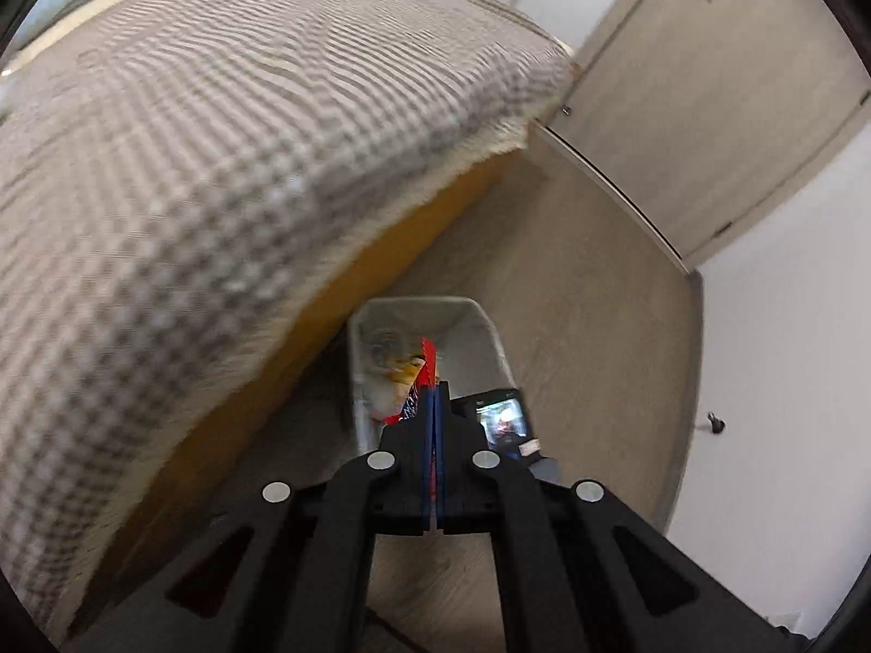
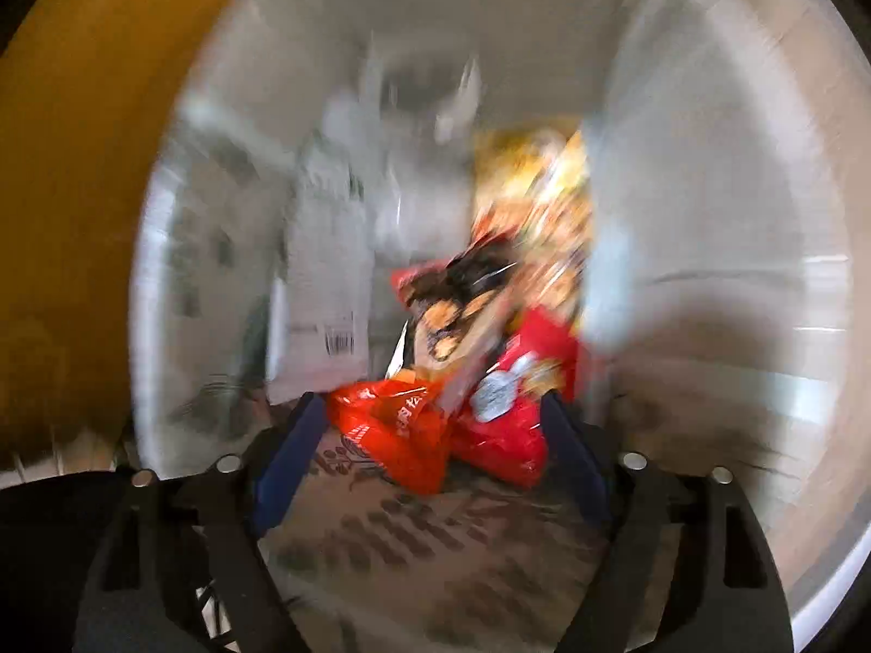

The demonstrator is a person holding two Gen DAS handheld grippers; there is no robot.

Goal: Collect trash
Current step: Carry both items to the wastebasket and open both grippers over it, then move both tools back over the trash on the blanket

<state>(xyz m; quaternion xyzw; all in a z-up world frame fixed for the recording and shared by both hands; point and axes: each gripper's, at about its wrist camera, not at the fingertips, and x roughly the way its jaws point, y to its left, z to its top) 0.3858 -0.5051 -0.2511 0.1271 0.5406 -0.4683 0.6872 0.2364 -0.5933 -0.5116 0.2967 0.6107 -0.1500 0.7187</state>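
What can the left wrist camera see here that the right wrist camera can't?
Only the left wrist view shows the room: a bed with a checked cover, the wooden floor, a door, and the left gripper shut on a thin red wrapper.

Only the right wrist view looks inside the bin, blurred: red snack bags, a yellow packet, between the right gripper's open jaws.

Both show the grey bin with trash in it.

A home bedroom — checked bed cover (image 1: pixel 218 163), wooden door (image 1: pixel 707 109), wood-look floor (image 1: pixel 571 299).
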